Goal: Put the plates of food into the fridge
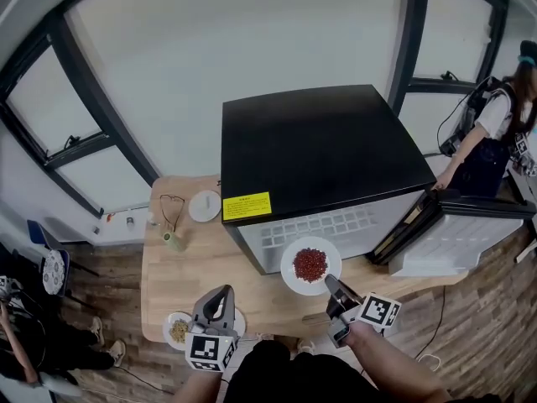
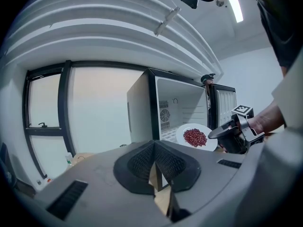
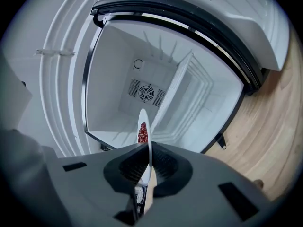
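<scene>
- My right gripper point(image 1: 332, 284) pinches the rim of the plate of red food point(image 1: 310, 264), at 6 o'clock of the open fridge point(image 1: 319, 154).
- My left gripper point(image 1: 220, 295) is pressed together and empty, with the second plate point(image 1: 178, 330) at its 8 o'clock.

We count two plates of food, a red-food plate point(image 1: 310, 264) gripped in our right claw point(image 1: 330, 283) and a tan-food plate point(image 1: 179, 330) just beside our left claw point(image 1: 221, 294), and one fridge point(image 1: 319, 154).

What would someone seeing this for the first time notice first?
A white plate of red food, pinched at its rim by the right gripper, hovers before the open black-topped fridge. A second plate of food sits at the near edge of the wooden table, by the left gripper.
</scene>
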A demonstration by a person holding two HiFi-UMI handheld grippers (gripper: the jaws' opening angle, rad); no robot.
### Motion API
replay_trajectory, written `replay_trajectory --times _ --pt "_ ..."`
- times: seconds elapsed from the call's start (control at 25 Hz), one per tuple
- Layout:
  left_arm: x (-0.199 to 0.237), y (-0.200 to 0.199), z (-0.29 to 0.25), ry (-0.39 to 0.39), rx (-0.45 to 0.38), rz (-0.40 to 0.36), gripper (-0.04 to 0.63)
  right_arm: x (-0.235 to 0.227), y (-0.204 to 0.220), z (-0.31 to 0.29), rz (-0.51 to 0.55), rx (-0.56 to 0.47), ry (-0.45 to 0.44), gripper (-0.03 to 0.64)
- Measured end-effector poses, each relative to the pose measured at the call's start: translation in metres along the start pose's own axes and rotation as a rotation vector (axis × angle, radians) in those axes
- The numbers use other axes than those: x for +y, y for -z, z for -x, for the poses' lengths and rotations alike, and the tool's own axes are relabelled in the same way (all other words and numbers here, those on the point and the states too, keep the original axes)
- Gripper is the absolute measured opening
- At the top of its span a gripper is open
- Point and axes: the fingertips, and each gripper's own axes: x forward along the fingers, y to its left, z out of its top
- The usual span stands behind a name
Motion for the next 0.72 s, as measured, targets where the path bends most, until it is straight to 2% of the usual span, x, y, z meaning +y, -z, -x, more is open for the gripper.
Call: replay_trajectory --times 0.08,0.32,0.72 --pt "0.006 -0.004 -0.004 0.005 -0.006 -0.007 0.003 0.006 -0.005 -0.008 0.003 -0.010 -0.019 0.028" --pt "0.016 -0.017 -0.015 0.045 -0.022 -0.069 0.003 -0.007 -0.013 -0.020 -0.042 -0.044 0.089 0.029" --pt "0.034 -0.018 -0.027 0.056 -0.030 -0.040 0.003 -0.007 -0.031 -0.054 -0.034 -0.063 0.139 0.029"
